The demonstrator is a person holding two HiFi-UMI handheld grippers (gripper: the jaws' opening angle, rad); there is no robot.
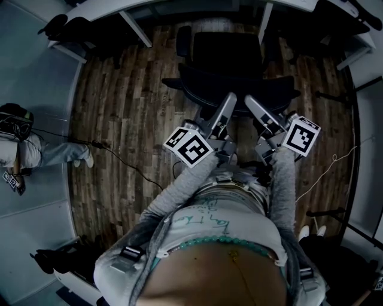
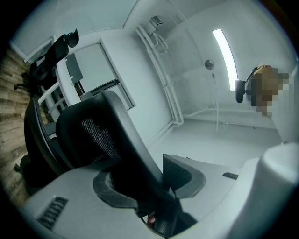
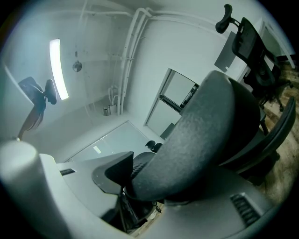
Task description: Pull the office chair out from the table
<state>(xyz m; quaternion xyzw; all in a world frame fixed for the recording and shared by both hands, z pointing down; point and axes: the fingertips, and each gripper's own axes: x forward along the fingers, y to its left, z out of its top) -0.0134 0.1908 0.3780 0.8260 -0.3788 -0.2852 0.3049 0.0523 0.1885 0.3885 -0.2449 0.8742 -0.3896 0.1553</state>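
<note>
The office chair [image 1: 230,60] stood on the wooden floor [image 1: 119,107] with its seat facing the white table [image 1: 125,7], close in front of that table's edge and between its two legs; it did not look pulled clear yet. Both tools met the chair at the top of its backrest [image 2: 117,135], on the side away from the table. The left gripper [image 1: 229,101] was clamped on the backrest's black frame edge, which ran up between its two pads; the right gripper [image 1: 250,103], just beside it on the same rim, was closed across the rounded upper edge.

Judging from this, the main risk was slippage; both holds sat on a smooth, curved rim, so a sharp tug could strip the pads off. Both holds also sat high on the chair, so a hard pull might tip or recline the backrest rather than roll the base. The grips sat near the rim's middle, so uneven pulling could swivel the seat. The person's body stood directly behind the chair, leaving little room; a cable [image 1: 119,155] lay on the floor to the chair's left, where a castor could catch it.
</note>
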